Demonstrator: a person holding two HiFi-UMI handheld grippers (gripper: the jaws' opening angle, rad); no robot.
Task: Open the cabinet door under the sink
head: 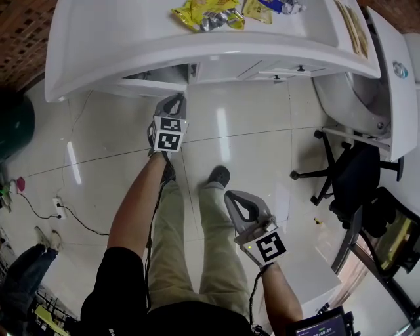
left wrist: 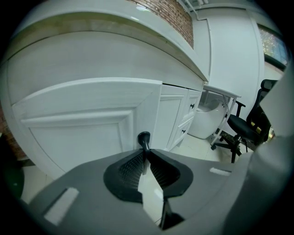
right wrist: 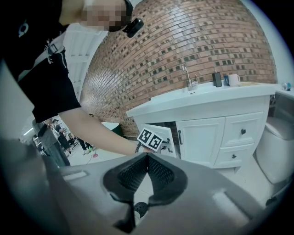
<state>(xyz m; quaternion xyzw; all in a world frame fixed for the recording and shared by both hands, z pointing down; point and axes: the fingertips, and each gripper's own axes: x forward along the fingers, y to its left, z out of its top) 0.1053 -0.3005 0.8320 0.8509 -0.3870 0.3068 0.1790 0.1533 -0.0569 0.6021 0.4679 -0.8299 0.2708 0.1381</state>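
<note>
The white cabinet door [left wrist: 82, 124] under the sink counter [head: 197, 46] stands swung partly out, its top edge [head: 156, 84] showing below the counter in the head view. My left gripper [left wrist: 144, 148] is shut on the door's black handle [left wrist: 144, 137], which sticks up between the pads. From above, the left gripper [head: 177, 100] sits right at the door's free edge. My right gripper [head: 236, 197] hangs back over the floor by my legs, shut and empty. Its own view shows the open door [right wrist: 167, 134] and the left gripper's marker cube [right wrist: 150, 138].
A second door [right wrist: 202, 137] and two drawers [right wrist: 242, 131] lie to the right of the open one. A toilet [head: 354, 98] and a black office chair [head: 354, 177] stand at the right. Snack packets [head: 210, 14] lie on the counter. A cable [head: 59, 209] runs along the floor at the left.
</note>
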